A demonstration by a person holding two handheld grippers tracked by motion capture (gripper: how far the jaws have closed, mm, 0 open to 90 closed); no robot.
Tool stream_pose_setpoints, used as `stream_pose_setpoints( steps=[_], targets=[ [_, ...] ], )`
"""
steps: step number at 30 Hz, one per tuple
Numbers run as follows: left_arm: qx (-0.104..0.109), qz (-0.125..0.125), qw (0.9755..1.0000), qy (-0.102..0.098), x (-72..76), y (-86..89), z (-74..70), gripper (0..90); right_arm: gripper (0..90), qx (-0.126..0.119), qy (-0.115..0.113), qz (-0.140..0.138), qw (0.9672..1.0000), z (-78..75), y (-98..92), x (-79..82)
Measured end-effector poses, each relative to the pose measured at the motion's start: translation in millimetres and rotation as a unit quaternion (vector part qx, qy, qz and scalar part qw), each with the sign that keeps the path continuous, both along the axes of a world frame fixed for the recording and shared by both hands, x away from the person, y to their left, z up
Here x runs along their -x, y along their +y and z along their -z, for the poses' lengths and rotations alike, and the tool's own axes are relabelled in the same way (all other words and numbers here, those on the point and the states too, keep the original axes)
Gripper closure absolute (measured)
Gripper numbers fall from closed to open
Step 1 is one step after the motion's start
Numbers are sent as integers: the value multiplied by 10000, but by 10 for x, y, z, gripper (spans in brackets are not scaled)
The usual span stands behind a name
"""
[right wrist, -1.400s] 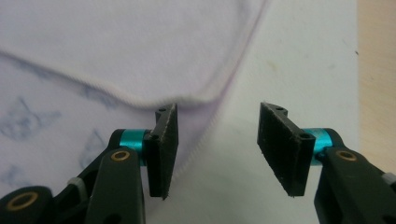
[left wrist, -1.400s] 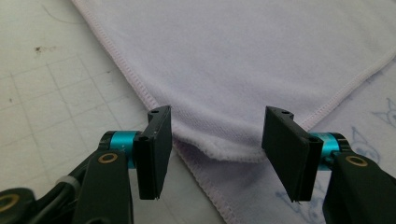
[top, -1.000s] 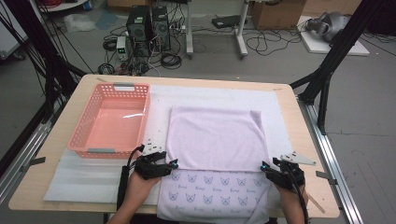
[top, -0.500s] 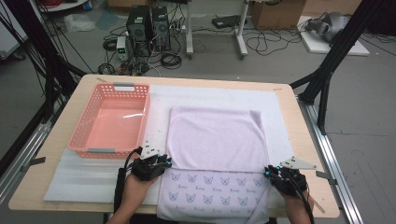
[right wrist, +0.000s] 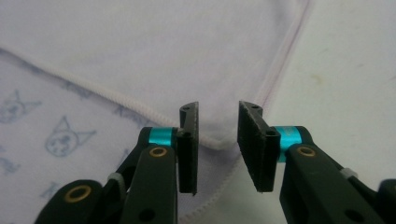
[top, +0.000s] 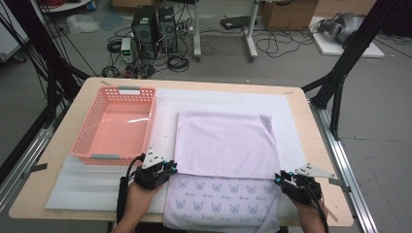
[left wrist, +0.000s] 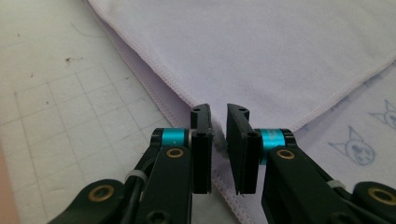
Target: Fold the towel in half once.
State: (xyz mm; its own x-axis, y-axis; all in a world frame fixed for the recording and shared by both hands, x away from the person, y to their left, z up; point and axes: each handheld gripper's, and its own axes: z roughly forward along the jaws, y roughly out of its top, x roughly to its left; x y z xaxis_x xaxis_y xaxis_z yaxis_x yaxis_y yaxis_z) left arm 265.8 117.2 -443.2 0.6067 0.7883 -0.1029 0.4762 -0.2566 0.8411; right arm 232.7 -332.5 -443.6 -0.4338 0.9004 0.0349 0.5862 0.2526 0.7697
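Towel (top: 223, 160) lies mid-frame in the high view on a white mat (top: 97, 179), folded partway, pink basket (top: 114, 127) at left, cables on the floor beyond. Left gripper (left wrist: 219, 135): jaws have just closed, nearly together, apparently nipping the fold corner. Right gripper (right wrist: 217, 135): jaws have just been opening, corner between them, unpinched.
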Motion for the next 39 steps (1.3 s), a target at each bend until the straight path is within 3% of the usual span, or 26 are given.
stream_pose_setpoints(
  steps=[2,5,7,8,10,12,21,25,28,30,39],
  targets=[
    [-11,9,10000,15,-2,0,6,782,683,258,19,-20,9997,47,47,-20],
    [-10,1,10000,80,-9,5,23,752,674,219,63,7,9997,43,43,-27],
    [-50,31,9999,86,-13,-1,35,783,676,232,46,13,9997,46,47,-21],
    [-79,52,9999,95,-14,-9,41,806,696,255,41,7,9997,46,54,-20],
    [-177,107,9998,84,-12,-41,57,853,830,324,60,-127,9994,36,75,-14],
    [-218,126,9997,60,-4,-61,55,864,847,441,5,-198,9988,34,107,-11],
    [338,166,9992,119,96,44,-81,870,852,8,-10,-276,9996,-79,1,89],
    [414,277,9987,95,199,69,-143,870,851,-97,-22,-377,9992,-153,-11,204],
    [446,335,9984,93,280,105,-177,870,852,49,7,-473,9989,-171,-22,308],
    [490,382,9980,125,333,120,-177,870,852,18,6,-499,9988,-178,-63,384],
    [396,637,9971,147,582,161,-182,870,851,-39,53,-675,9977,-222,-114,679]
  ],
)
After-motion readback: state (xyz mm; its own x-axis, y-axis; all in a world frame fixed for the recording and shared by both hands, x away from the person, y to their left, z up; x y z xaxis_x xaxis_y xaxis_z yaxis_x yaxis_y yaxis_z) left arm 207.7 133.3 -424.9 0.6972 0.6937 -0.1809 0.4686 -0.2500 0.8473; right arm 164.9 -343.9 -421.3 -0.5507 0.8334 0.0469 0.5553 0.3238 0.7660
